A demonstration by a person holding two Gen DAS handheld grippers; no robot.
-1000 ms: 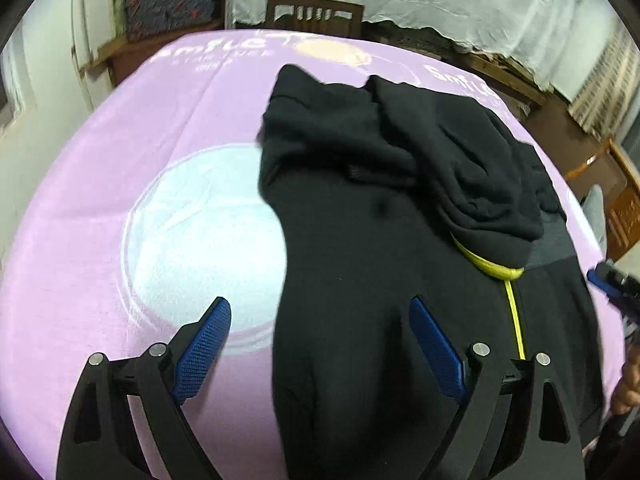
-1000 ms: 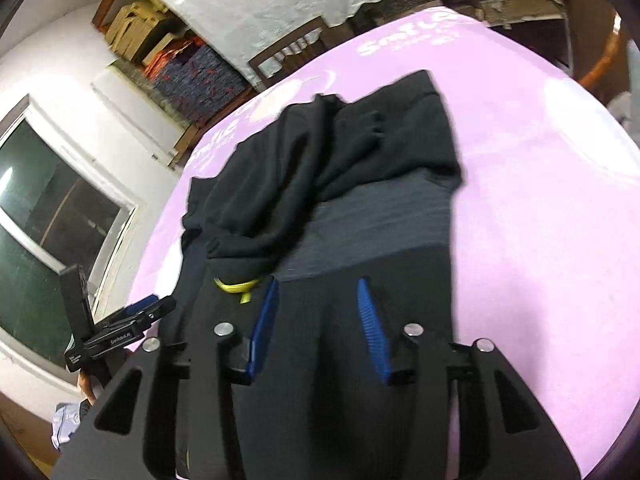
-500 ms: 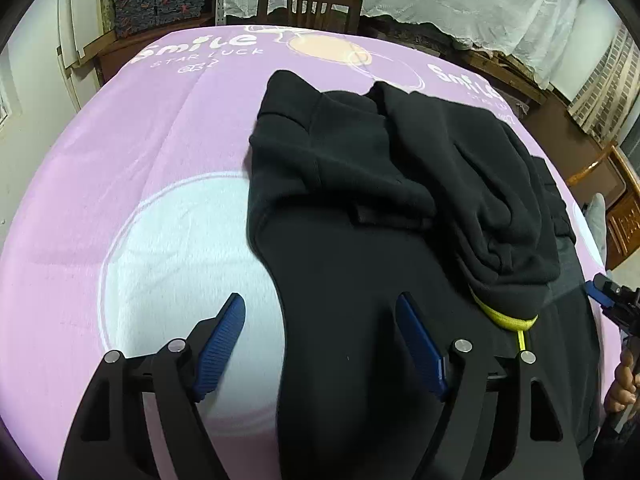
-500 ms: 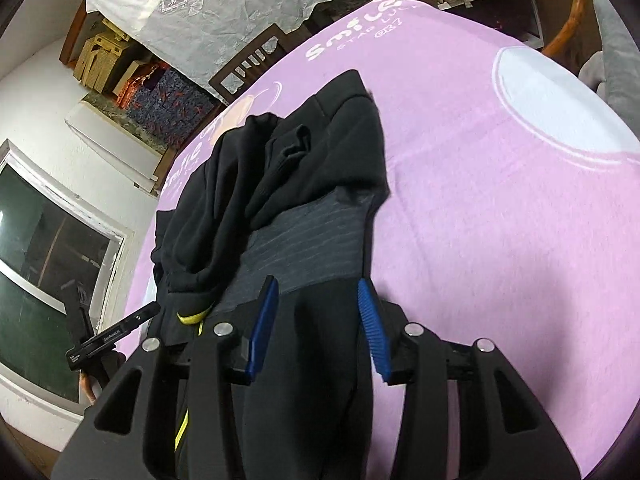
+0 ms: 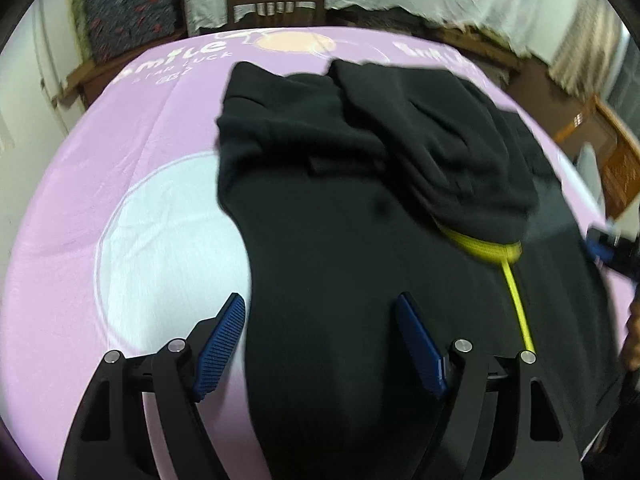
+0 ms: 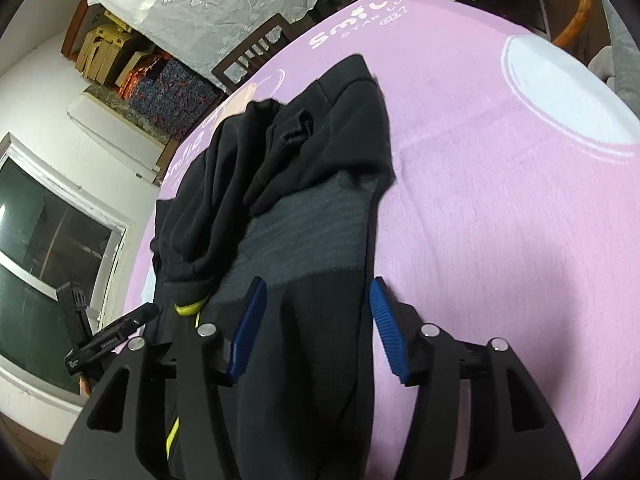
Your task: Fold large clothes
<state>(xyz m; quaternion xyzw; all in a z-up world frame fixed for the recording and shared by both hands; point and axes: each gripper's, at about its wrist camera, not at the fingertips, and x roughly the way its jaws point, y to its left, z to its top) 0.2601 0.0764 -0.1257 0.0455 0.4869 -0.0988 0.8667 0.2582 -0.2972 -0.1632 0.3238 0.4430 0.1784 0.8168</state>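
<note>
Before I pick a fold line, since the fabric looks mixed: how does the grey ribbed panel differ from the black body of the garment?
The grey ribbed panel is lighter, striped, and lies flat; the black body is darker, plain, and bunched into folds beyond the panel. The panel is a narrow band; the black body covers far more. Both lie on the pink cloth.

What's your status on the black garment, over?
Left hand-held gripper open over the black garment. Right hand-held gripper opening, garment edge between its jaws. Garment bunched on the pink cloth. Nothing in the way.
</note>
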